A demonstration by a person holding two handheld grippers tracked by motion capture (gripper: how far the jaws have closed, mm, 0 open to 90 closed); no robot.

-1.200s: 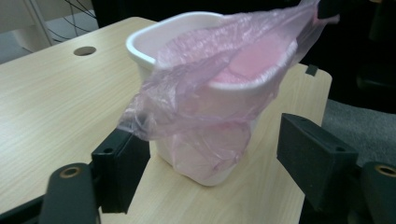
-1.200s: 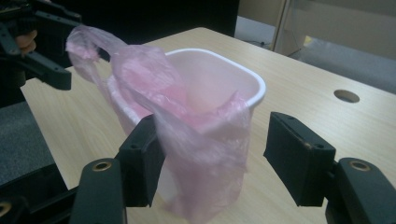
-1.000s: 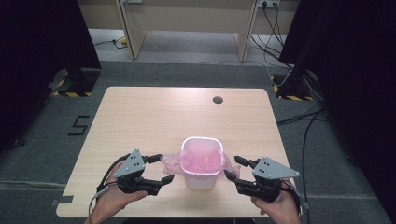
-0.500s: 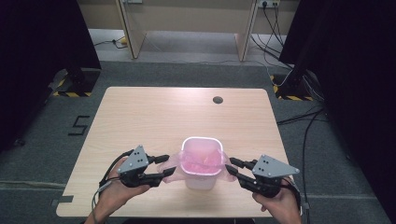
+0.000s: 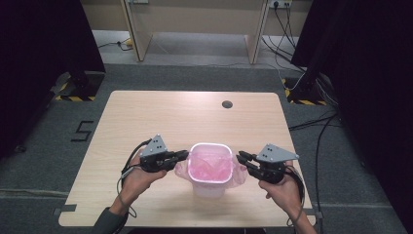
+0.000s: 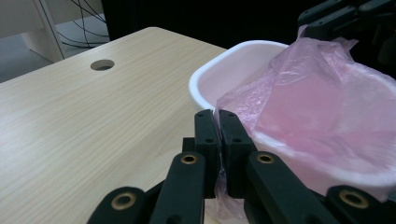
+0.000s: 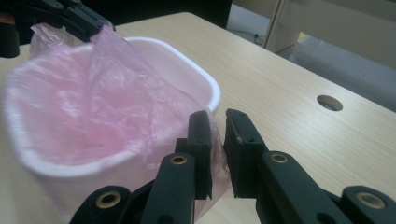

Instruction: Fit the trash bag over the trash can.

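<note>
Bag (image 5: pixel 210 165) sits inside bin (image 5: pixel 210 183), edges unfolded; left gripper (image 5: pixel 181 155) clamps its edge, right gripper (image 5: pixel 242 157) jaws slightly apart around film.

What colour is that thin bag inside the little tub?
Pink and see-through. The bag lines a white tub; the right gripper view shows it best.

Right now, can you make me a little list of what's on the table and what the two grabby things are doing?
table: light wooden top with a round cable hole near the far edge
bin: small white plastic bin, upright, near the person's edge
bag: pink plastic bag lining the bin, edges hanging over both sides
left gripper: fingers shut on the bag's edge at the bin's left side
right gripper: fingers slightly apart, bag film between them at the bin's right side
hands: one holds each gripper
</note>
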